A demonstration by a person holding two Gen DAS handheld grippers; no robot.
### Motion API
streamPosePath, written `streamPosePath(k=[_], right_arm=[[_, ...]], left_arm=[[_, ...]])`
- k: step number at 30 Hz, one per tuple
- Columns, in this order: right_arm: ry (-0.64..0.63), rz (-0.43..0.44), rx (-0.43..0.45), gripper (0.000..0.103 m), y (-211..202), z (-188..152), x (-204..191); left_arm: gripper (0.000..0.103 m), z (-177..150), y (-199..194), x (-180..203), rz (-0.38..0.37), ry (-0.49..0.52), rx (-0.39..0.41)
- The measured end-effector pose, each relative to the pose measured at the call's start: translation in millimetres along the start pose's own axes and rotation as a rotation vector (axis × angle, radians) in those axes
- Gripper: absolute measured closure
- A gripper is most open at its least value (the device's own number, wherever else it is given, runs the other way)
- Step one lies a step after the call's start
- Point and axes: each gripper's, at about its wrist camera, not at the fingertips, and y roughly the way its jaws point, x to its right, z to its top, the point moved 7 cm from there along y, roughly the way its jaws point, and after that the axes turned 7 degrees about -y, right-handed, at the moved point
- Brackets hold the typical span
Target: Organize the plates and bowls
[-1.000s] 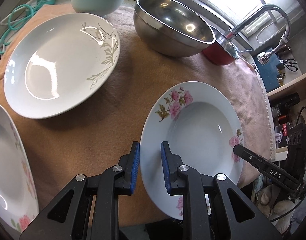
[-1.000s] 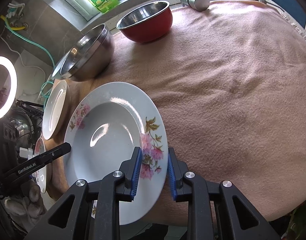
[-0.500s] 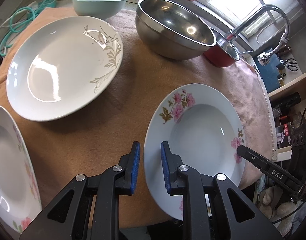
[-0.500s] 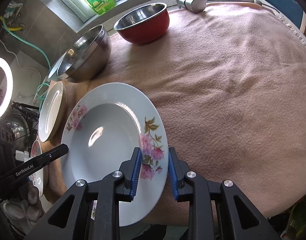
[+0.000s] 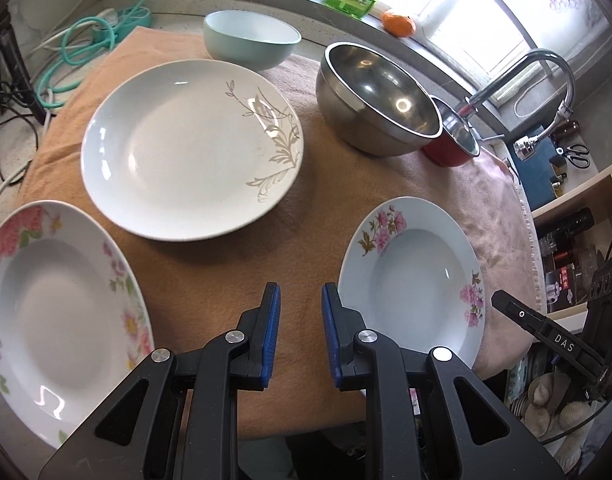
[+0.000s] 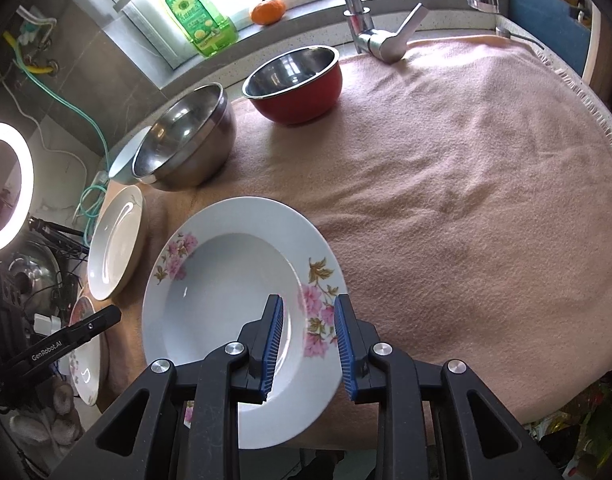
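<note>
Right gripper (image 6: 308,338) widened (straddling rim), pink-flower plate (image 6: 209,304) released

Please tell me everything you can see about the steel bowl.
The steel bowl is a large, deep, round bowl of shiny bare metal, with a rolled rim. It stands upright and looks empty, mirroring window light inside. It rests on the brownish cloth near the windowsill, between the pale blue bowl and the red bowl. Neither tool touches it.
</note>
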Motion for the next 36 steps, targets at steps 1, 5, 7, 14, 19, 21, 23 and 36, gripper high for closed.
streamPosePath(k=[1,5,7,14,19,21,23,36], right_arm=[[-0.008,0.004,0.003,0.079,-1.2,0.0,-4.7],[-0.031,0.021,0.014,0.079,-3.7,1.1,-23.7],[-0.045,0.029,0.017,0.079,-4.1,1.2,-33.4],[-0.094,0.059,0.016,0.079,-2.0,-1.2,-68.9],[-0.123,0.086,0.005,0.075,4.1,-4.6,-92.6],[-0.137,0.099,-0.003,0.074,6.7,-6.8,-102.5],[-0.154,0.113,-0.012,0.073,9.6,-9.5,-113.0],[-0.253,0.207,-0.071,0.073,39.0,-21.8,-188.3]], left_arm=[[0.084,0.0,-3.4,-3.4,-0.003,-0.007,0.004],[0.084,-0.6,-16.8,-18.3,-0.005,-0.032,0.025],[0.084,-1.2,-23.3,-25.5,-0.004,-0.045,0.036],[0.084,-3.4,-47.5,-54.8,0.011,-0.09,0.076],[0.084,-4.1,-61.5,-79.3,0.031,-0.13,0.103],[0.084,-4.8,-66.3,-89.3,0.038,-0.145,0.111],[0.084,-5.3,-71.5,-100.4,0.048,-0.162,0.121],[0.084,-6.6,-95.3,-171.9,0.132,-0.263,0.171]])
